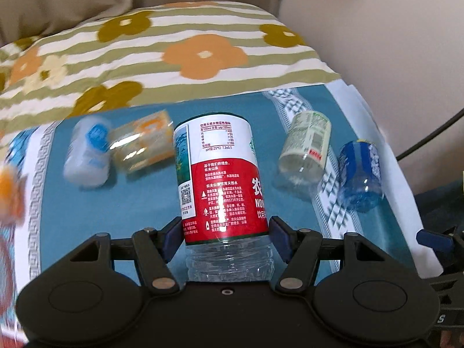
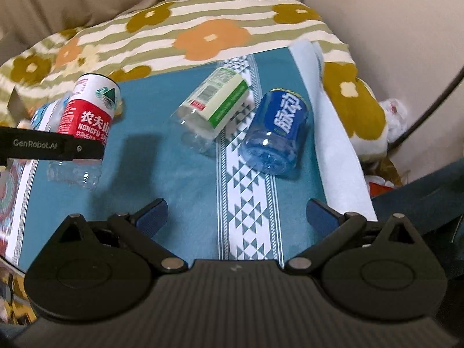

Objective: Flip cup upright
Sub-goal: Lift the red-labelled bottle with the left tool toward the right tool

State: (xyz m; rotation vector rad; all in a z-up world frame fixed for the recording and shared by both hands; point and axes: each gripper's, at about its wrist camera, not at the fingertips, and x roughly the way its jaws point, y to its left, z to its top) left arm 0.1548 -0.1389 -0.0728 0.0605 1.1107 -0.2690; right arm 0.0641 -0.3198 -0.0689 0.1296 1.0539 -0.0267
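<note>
**Red cup caught between left jaws, ready to turn**

Red cup point(image 1: 220, 179), a cut-down water bottle with a red and white label, clamped low on its label by left gripper point(image 1: 226, 235); jaws closed onto both sides, pads touching the plastic just above the clear ribbed base. Base nearest the jaws, cut rim pointing away and up. From the right wrist view, same cup point(image 2: 87, 116) seen tilted and apparently lifted off the blue cloth point(image 2: 174, 179), though contact underneath hard to confirm. Right gripper point(image 2: 236, 214) idle, jaws spread wide with nothing between them, hovering over the cloth.

Ahead of the right jaws, well apart: green cup point(image 2: 216, 107) and blue cup point(image 2: 275, 133), both on their sides. Beyond the left jaws, blurred: pale cup point(image 1: 87, 153) and orange cup point(image 1: 142, 145).

Likely very light, thin-walled, easily crushed and slick on the label. Best held near the stiffer ribbed base with gentle squeeze; too hard a pinch risks buckling, too soft risks slipping during the turn.
</note>
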